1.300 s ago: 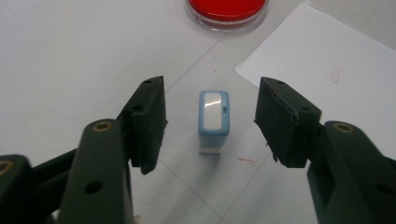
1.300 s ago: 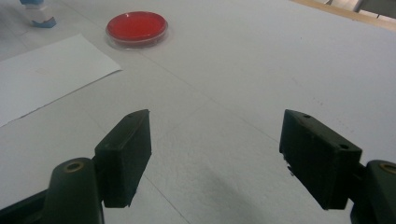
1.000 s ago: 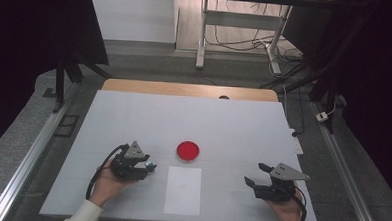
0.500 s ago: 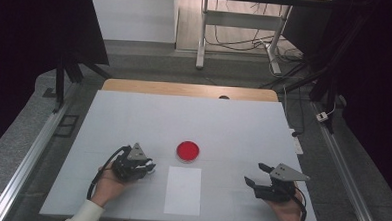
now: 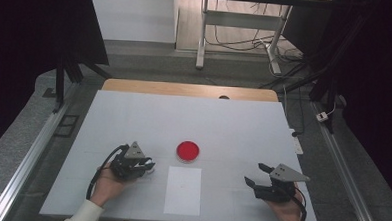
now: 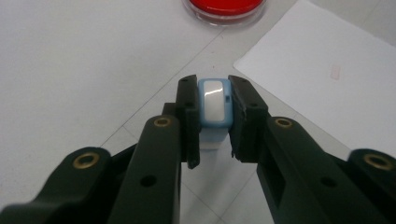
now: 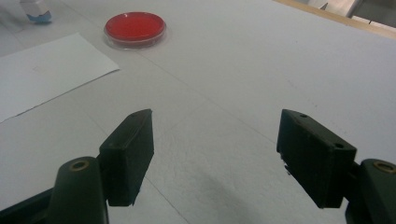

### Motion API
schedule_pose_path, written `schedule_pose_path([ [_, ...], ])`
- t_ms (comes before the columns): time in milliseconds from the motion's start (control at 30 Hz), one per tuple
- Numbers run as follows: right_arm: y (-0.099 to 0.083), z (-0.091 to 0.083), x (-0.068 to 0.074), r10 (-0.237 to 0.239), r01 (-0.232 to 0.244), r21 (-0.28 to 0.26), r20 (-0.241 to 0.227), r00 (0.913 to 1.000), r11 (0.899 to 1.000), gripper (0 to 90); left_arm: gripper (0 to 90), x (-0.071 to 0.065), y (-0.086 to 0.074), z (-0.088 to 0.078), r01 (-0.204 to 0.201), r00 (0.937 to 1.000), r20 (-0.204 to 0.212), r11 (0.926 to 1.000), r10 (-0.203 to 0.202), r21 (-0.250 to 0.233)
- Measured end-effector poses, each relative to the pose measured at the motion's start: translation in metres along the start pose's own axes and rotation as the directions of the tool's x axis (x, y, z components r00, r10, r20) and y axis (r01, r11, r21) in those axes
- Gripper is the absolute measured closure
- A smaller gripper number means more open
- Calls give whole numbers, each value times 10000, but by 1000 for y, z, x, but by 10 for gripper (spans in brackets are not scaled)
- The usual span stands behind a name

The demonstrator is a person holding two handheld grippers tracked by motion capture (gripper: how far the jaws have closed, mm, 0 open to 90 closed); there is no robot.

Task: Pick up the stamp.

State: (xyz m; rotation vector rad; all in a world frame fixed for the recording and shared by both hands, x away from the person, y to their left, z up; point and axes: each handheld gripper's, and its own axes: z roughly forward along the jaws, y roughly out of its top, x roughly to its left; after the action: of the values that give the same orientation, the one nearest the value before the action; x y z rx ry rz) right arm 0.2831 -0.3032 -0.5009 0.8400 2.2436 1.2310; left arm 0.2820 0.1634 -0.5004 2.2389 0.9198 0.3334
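A small block (image 6: 214, 102), pale blue with a white glossy face, stands on the white table between the jaws of my left gripper (image 6: 212, 84), which is shut on it with both pads pressed to its sides. In the high view that gripper (image 5: 149, 166) lies at the near left, pointing right. A red-filled round dish (image 5: 188, 150) sits mid-table, just beyond a white sheet of paper (image 5: 182, 190). My right gripper (image 5: 254, 174) rests at the near right, its jaws wide open (image 7: 215, 116) with nothing between them. The dish (image 7: 135, 27) and the block (image 7: 36, 10) lie far ahead of it.
The white tabletop (image 5: 184, 115) ends in a wooden strip (image 5: 185, 89) at the far edge. Metal rails (image 5: 37, 143) run along both sides. A white power strip (image 5: 296, 144) lies off the right edge. Cables and a table frame stand on the floor beyond.
The left gripper's jaws look narrower than a second ago. Both hands stay where they were, and the dish and paper have not moved.
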Motion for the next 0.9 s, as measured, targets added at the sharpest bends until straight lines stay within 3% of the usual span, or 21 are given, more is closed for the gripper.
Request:
schedule_pose_path([
  [200,0,1,0,-25,25,-25,-13,10000,10000,269,750,1,0,-4,191,9998,91,9995,-189,-258],
  [367,0,0,0,-17,17,-20,24,10000,10000,270,750,0,3,-11,384,9990,269,9965,-365,-747],
  [467,-1,1,-1,-10,10,0,41,10000,10000,272,750,-4,4,-14,241,9995,203,9959,-224,-873],
  [900,-2,3,2,-87,86,32,148,9999,10000,275,750,-9,12,-25,366,9980,561,9852,-276,-1673],
])
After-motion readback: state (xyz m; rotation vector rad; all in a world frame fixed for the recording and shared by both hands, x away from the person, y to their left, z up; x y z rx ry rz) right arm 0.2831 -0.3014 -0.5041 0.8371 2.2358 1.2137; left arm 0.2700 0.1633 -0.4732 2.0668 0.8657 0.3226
